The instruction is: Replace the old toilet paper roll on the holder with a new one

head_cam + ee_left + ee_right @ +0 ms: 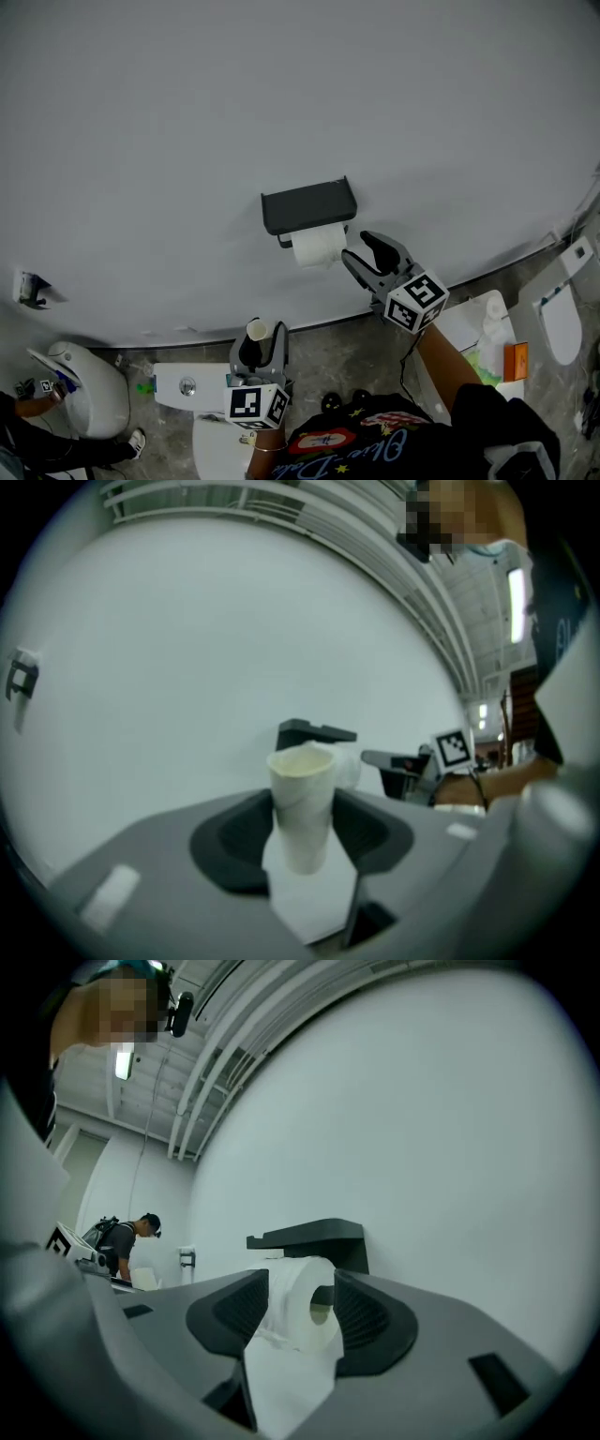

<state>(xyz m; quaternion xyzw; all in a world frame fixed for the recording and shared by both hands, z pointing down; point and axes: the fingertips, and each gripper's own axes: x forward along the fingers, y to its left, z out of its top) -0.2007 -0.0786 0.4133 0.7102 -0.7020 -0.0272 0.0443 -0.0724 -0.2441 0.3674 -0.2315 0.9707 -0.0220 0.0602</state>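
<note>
Grey wall point(281, 94) fills most of the head view. Low on it a dark holder point(307, 206) is mounted, with a flat shelf top.

White toilet tank point(187, 384) stands below on the floor, beside the left gripper.

Right gripper point(356, 246): jaws spread wide, pointing at the holder from the right. Its own view shows the toilet paper roll point(317, 247) framed between the jaws, with a gap on the right side and the pads not pressing on it.

The roll hangs on the holder under the shelf, a loose sheet trailing down.

Left gripper point(262, 339): held lower and well apart from the holder. It pinches a bare cardboard tube point(257, 331), which stands upright between the pads with its open end up.
</note>
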